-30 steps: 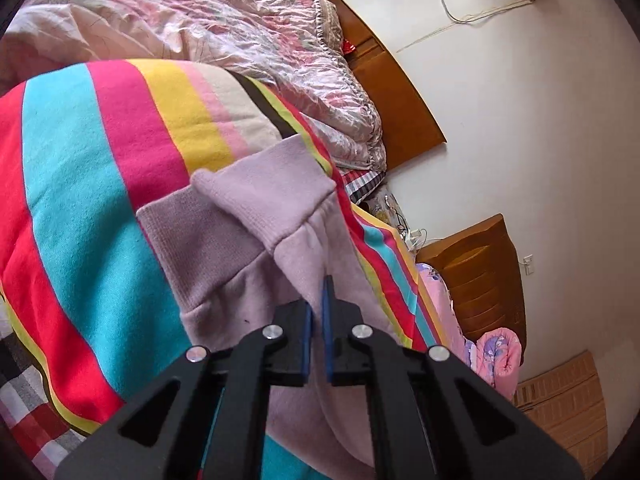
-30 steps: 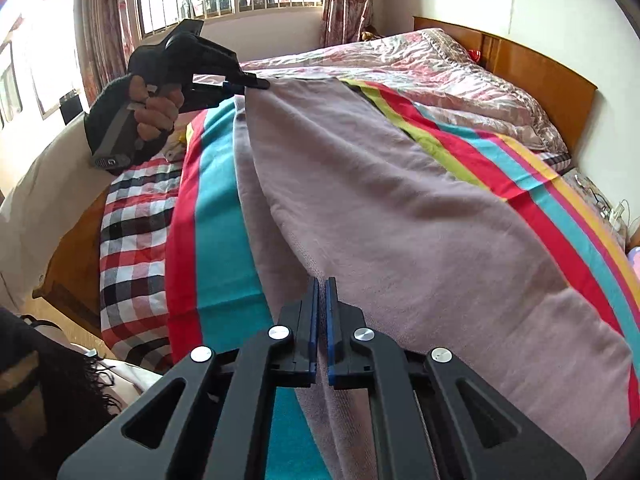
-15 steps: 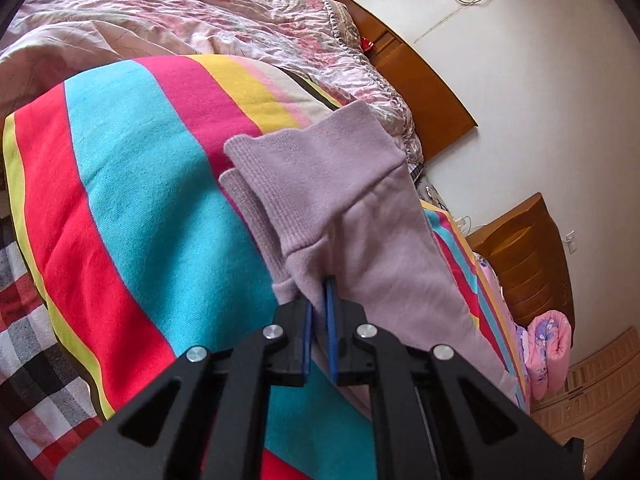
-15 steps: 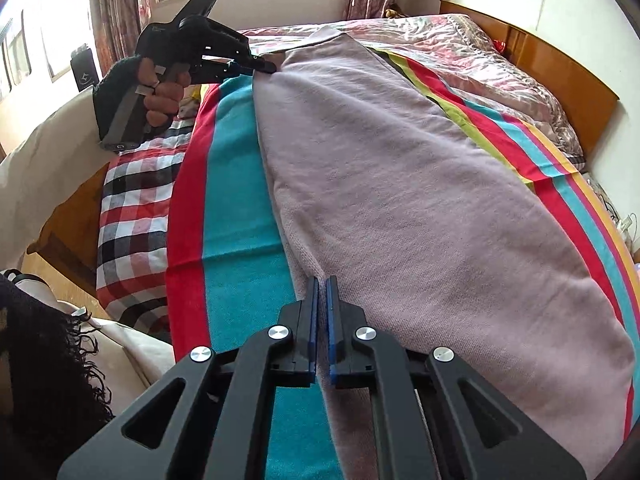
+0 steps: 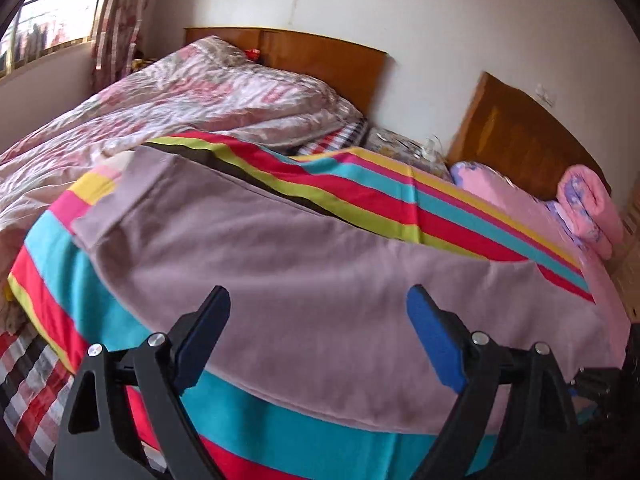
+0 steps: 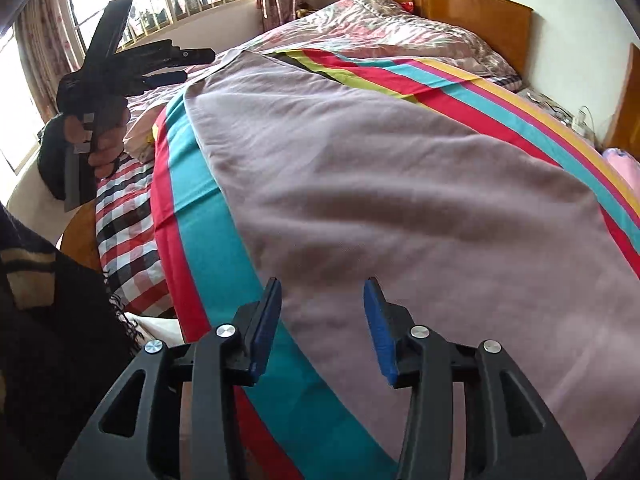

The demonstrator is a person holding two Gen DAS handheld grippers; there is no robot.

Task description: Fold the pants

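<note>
The mauve pants [image 5: 320, 272] lie spread flat and lengthwise on the striped blanket [image 5: 360, 188]. My left gripper [image 5: 318, 300] hovers over their near edge with its jaws opening wide and nothing between the pads. In the right wrist view the pants [image 6: 380, 184] run from the front to the far left. My right gripper [image 6: 322, 286] hangs above their near end, jaws opening, pads apart from the cloth. A hand [image 6: 100, 148] holds the left gripper [image 6: 200, 65] in the air at the pants' far end, clear of them.
A floral quilt [image 5: 180, 108] covers the far part of the bed, under a wooden headboard [image 5: 320, 60]. A checked sheet [image 6: 120, 216] shows at the bed's edge. Folded pink bedding [image 5: 588, 208] lies at the right. A person's dark clothing [image 6: 48, 320] fills the lower left.
Both grippers were shut on the pants and have let go and opened. The pants have come down flat on the blanket. The left gripper has swung round and drawn away from the cuffs.
</note>
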